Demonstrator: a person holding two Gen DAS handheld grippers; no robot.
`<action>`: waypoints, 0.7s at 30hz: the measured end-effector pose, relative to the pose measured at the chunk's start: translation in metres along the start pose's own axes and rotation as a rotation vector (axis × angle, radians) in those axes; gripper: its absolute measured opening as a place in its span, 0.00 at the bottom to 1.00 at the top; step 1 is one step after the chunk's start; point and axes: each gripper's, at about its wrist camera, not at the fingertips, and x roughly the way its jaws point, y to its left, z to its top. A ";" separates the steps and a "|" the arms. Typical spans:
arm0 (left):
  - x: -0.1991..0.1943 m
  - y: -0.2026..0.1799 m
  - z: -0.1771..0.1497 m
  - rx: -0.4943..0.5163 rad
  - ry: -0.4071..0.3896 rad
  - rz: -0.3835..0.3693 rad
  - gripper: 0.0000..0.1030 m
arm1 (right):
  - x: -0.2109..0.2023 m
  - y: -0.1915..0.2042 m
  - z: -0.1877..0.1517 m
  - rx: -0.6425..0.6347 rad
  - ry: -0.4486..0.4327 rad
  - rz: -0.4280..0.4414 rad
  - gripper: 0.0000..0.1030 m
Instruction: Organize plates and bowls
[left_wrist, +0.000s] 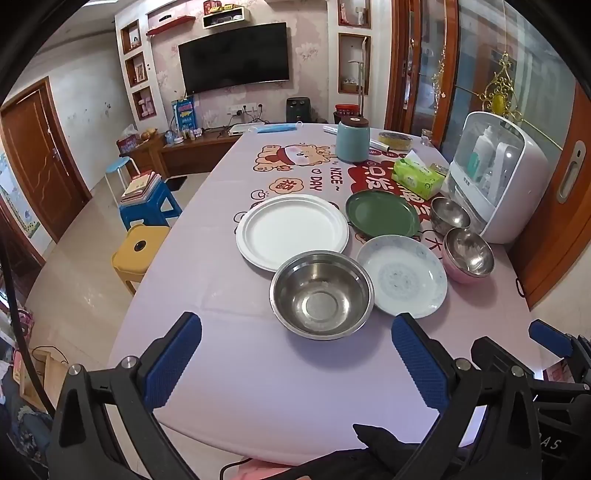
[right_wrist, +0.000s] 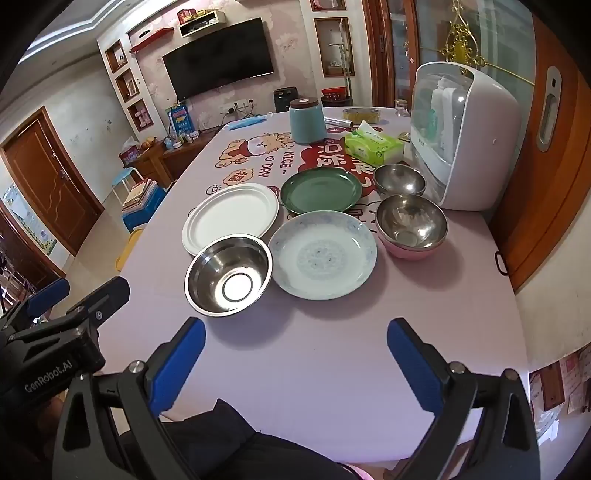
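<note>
Left wrist view: the left gripper (left_wrist: 295, 354) hangs spread and empty, as does the right gripper (right_wrist: 295, 354). Just beyond sits the wide stainless steel bowl (left_wrist: 321, 293), then the white round plate (left_wrist: 292, 230), blue-patterned plate (left_wrist: 402, 275), green plate (left_wrist: 382, 213), and two steel bowls (left_wrist: 469, 253) unstacked, seemingly awaiting sorting.

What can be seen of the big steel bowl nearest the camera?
The steel bowl is round, wide and fairly deep, of bare brushed metal with a rolled rim and a flat base that catches a bright glare in the right wrist view. It stands upright and looks empty on the lilac tablecloth, nearest of all the dishes. It overlaps the near edge of the white plate; whether they touch is unclear. The blue-patterned plate lies close at its right. Nothing grips it.
</note>
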 end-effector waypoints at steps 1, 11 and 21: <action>0.000 0.000 0.000 0.001 0.001 -0.001 0.99 | 0.000 0.000 0.000 0.001 0.001 0.000 0.96; 0.004 -0.002 -0.002 -0.007 0.010 -0.010 0.99 | 0.001 -0.002 0.001 -0.002 -0.001 -0.003 0.96; 0.004 -0.002 -0.001 -0.009 0.014 -0.008 0.99 | 0.001 -0.003 0.002 -0.002 0.001 -0.003 0.96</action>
